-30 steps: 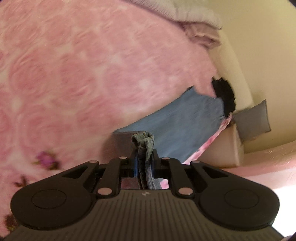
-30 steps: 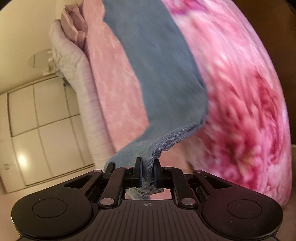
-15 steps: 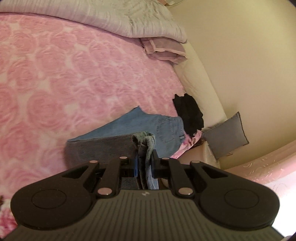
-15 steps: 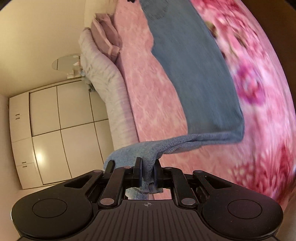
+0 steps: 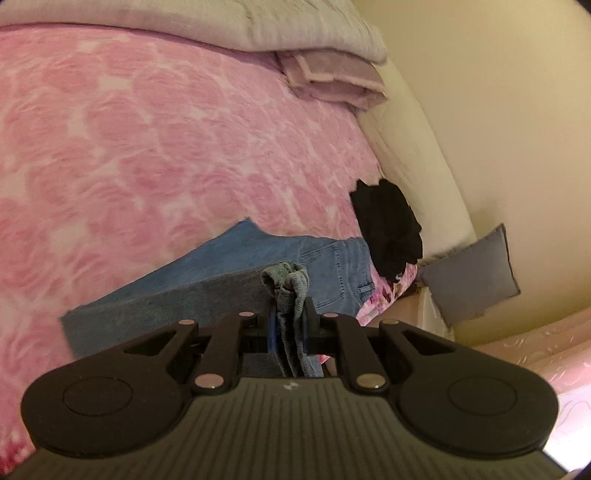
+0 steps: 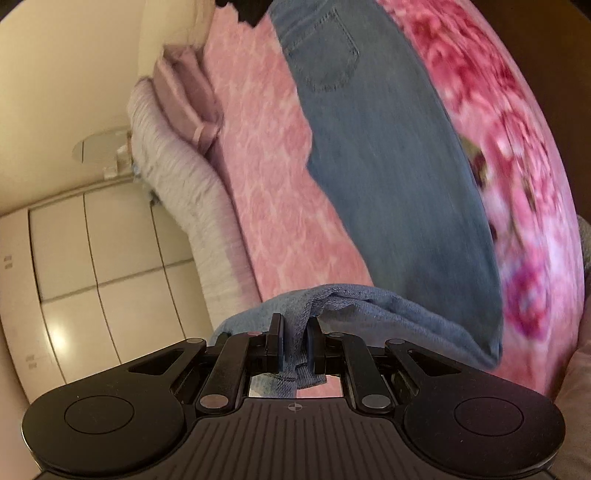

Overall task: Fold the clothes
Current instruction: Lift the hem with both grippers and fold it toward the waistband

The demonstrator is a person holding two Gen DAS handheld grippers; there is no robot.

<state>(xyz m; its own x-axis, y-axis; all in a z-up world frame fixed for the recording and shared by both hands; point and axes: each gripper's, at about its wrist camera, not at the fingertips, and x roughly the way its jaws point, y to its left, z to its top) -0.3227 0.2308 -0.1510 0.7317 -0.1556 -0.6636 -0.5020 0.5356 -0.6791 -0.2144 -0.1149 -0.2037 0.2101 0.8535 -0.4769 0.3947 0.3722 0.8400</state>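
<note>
The left gripper (image 5: 289, 314) is clamped tight on a bunched hem of the blue jeans (image 5: 236, 266), and the right gripper (image 6: 295, 343) pinches another hem of the jeans (image 6: 388, 177) just as firmly. The jeans lie lengthwise on the pink rose-patterned bedspread (image 5: 147, 147), leg ends lifted near, back pocket far. A black garment (image 5: 388, 229) touches their far waistband; a grey cushion (image 5: 469, 280) lies to the right.

blue denim jeans (image 5: 229, 266), pink rose-pattern bedspread (image 5: 147, 147), black garment (image 5: 388, 229), grey cushion (image 5: 469, 273), pale grey quilt (image 5: 221, 26), possibly mauve folded blanket (image 5: 332, 81)
</note>
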